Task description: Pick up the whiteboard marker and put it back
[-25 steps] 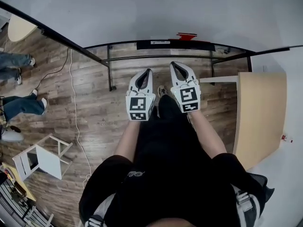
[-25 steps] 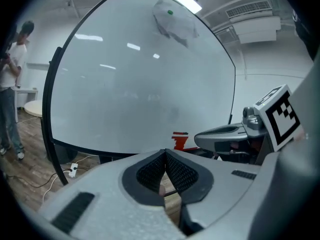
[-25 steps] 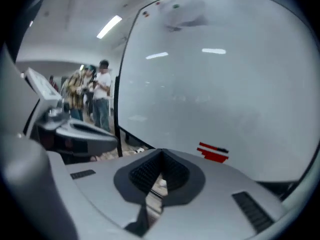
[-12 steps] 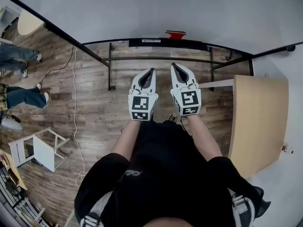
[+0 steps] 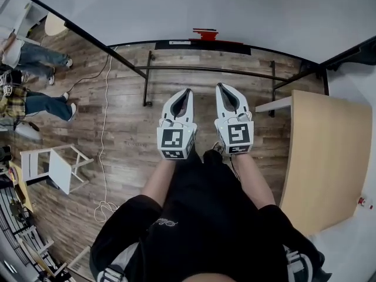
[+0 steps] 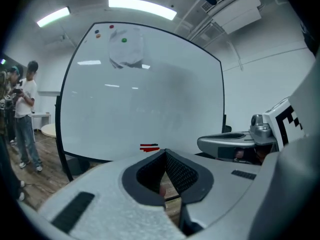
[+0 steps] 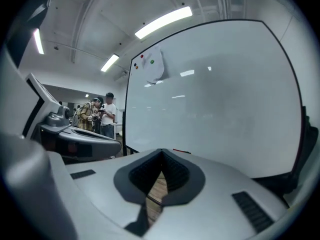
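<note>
The left gripper point(image 5: 188, 90) and right gripper point(image 5: 219, 86) are hanging side by side facing the whiteboard point(image 5: 205, 4), well short of it, each pinched tight on nothing. The red marker point(image 5: 204, 34) is lying along the whiteboard's bottom edge.

The right hand-held gripper point(image 7: 161, 154) has its jaws closed together, with nothing between them, and faces a whiteboard point(image 7: 225, 94). A thin red marker point(image 7: 182, 151) shows at the board's lower edge. People point(image 7: 102, 115) stand beyond, at left.
</note>
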`<action>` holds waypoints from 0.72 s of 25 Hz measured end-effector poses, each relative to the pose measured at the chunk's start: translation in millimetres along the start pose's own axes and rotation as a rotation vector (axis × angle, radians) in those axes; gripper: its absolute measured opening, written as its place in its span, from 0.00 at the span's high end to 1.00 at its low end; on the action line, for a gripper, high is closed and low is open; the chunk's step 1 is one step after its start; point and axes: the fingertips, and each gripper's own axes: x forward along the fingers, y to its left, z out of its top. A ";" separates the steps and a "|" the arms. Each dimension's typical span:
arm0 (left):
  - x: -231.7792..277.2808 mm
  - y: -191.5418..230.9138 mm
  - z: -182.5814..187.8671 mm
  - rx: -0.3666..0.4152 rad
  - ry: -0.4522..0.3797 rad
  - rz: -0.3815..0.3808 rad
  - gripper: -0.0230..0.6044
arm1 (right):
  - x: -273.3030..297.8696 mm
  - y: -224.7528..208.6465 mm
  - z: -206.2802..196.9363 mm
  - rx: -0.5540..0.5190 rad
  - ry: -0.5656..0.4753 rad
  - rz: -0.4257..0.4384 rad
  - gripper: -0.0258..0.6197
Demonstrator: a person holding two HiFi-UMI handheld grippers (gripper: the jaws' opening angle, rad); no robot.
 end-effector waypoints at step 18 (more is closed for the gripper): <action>-24.5 -27.1 63.0 0.041 -0.145 -0.058 0.96 | -52.1 -9.2 59.7 -0.019 -0.139 -0.116 0.96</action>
